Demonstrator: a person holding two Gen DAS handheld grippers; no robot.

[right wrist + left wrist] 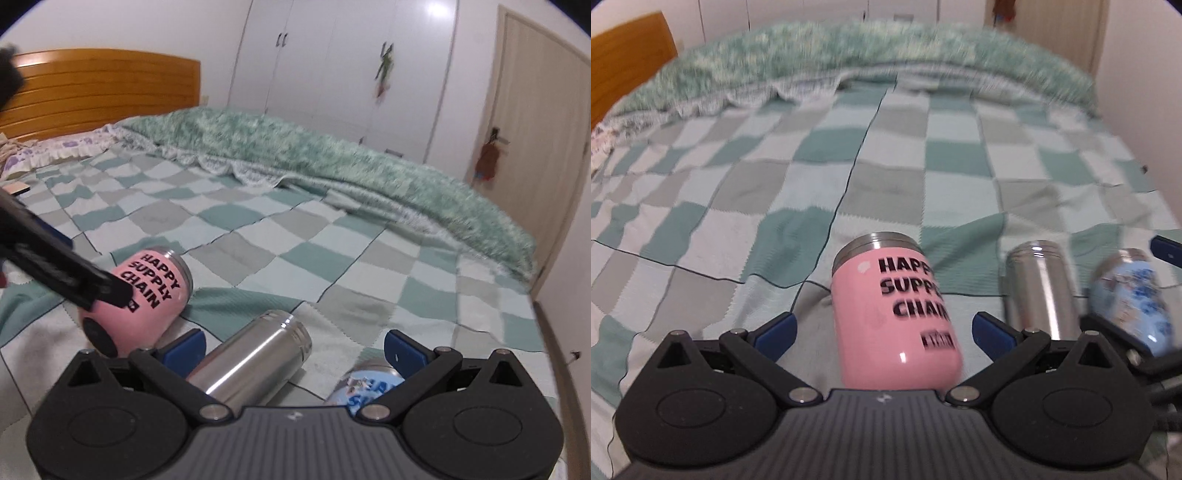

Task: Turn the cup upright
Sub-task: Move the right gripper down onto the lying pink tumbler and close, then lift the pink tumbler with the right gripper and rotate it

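A pink cup (895, 314) with black "HAPPY SUPPLY CHAIN" lettering lies on its side on the checked bedspread, steel rim pointing away. My left gripper (882, 332) is open with the cup between its blue fingertips, not touching. A plain steel cup (1039, 288) and a blue patterned cup (1126, 295) lie on their sides to its right. In the right wrist view my right gripper (293, 347) is open over the steel cup (255, 363), with the blue cup (369, 384) under its right finger and the pink cup (147, 295) to the left.
The bed is covered by a green and grey checked bedspread (332, 258), with a fluffy green blanket (332, 162) bunched along its far side. A wooden headboard (99, 88), white wardrobe (343, 66) and door (535, 129) stand behind. The left gripper's body (55, 266) crosses the left edge.
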